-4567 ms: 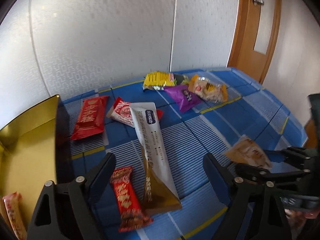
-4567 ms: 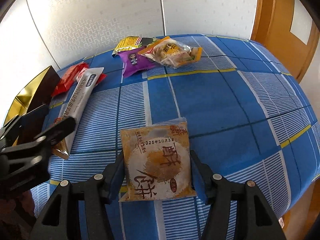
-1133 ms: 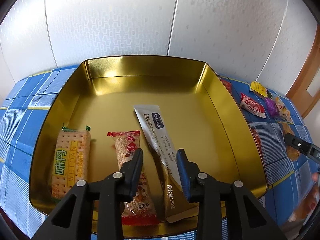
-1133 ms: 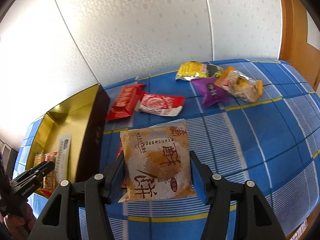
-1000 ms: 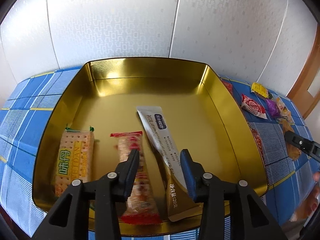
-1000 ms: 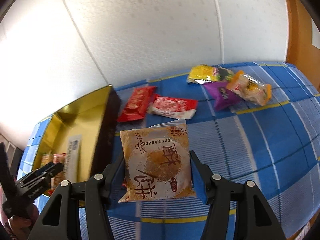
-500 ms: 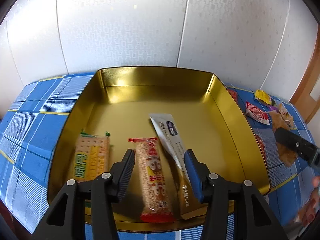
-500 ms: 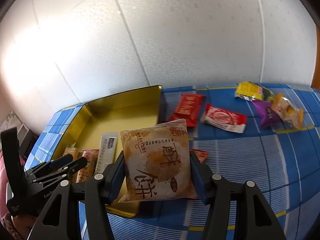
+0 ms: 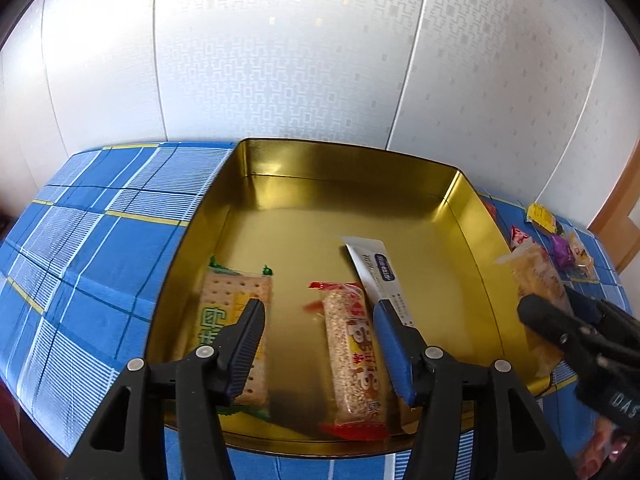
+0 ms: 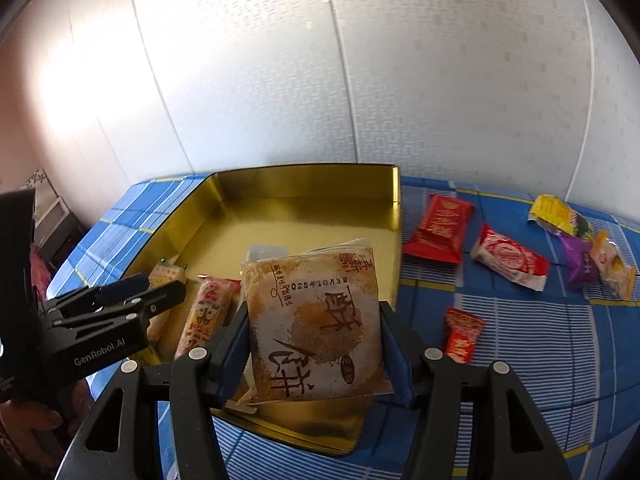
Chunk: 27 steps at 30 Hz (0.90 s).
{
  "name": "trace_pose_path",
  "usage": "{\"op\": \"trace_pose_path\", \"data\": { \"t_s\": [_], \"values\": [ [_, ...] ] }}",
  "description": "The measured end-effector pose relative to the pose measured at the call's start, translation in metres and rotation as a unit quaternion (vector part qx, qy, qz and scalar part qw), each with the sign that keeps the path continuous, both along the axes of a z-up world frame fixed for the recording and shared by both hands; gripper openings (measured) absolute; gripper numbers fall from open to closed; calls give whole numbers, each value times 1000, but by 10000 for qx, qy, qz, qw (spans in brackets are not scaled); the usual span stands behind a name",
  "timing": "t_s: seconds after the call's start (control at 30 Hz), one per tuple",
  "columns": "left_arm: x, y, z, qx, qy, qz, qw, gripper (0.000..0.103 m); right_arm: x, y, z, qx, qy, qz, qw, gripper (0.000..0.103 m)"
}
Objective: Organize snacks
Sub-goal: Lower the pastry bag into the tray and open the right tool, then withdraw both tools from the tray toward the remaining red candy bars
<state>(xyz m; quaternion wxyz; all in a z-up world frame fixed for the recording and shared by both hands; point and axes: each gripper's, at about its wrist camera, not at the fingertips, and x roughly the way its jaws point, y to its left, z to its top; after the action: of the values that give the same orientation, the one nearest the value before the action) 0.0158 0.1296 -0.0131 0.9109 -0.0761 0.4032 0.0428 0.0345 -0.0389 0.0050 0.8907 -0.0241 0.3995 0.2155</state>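
We count one gold tin (image 10: pixel 280 236), ahead of both claws, with three packets inside (image 9: pixel 352 344). One brown packet (image 10: pixel 316 320) sits between the right claw's jaws. Six more packets (image 10: pixel 508 258) lie right of it.

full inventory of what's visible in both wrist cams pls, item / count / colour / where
gold tin: 1, gold, on the table, open.
cracker pack: 1, beige and green, in the tin, left.
rice bar: 1, clear with red ends, in the tin, middle.
long sachet: 1, white and gold, in the tin, right of the rice bar.
pastry packet: 1, brown and white, above the tin, in the right gripper.
loose snacks: 6, two red, one red and white, one yellow, one purple, one orange, on the cloth right of the tin.
tablecloth: 1, blue plaid, covers the table.
wall: white panels, behind.
left gripper: 1, black, blue fingers, over the tin, just been opening, empty.
right gripper: 1, black, gripping the pastry packet.
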Motion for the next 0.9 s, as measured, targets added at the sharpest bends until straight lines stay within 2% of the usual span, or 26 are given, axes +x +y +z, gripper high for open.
{"op": "trace_pose_path", "data": {
  "t_s": [0.6, 0.77, 0.9],
  "values": [
    [-3, 6, 2, -48, -1, 155, 9999, 63, 6, 26, -30, -576, 404, 158, 9974, 60],
    [-1, 5, 1, -37, 13, 159, 9999, 64, 8, 22, -28, -498, 418, 93, 9978, 60],
    [0, 5, 1, -16, 13, 138, 9999, 64, 8, 17, -23, -253, 457, 83, 9986, 60]
  ]
}}
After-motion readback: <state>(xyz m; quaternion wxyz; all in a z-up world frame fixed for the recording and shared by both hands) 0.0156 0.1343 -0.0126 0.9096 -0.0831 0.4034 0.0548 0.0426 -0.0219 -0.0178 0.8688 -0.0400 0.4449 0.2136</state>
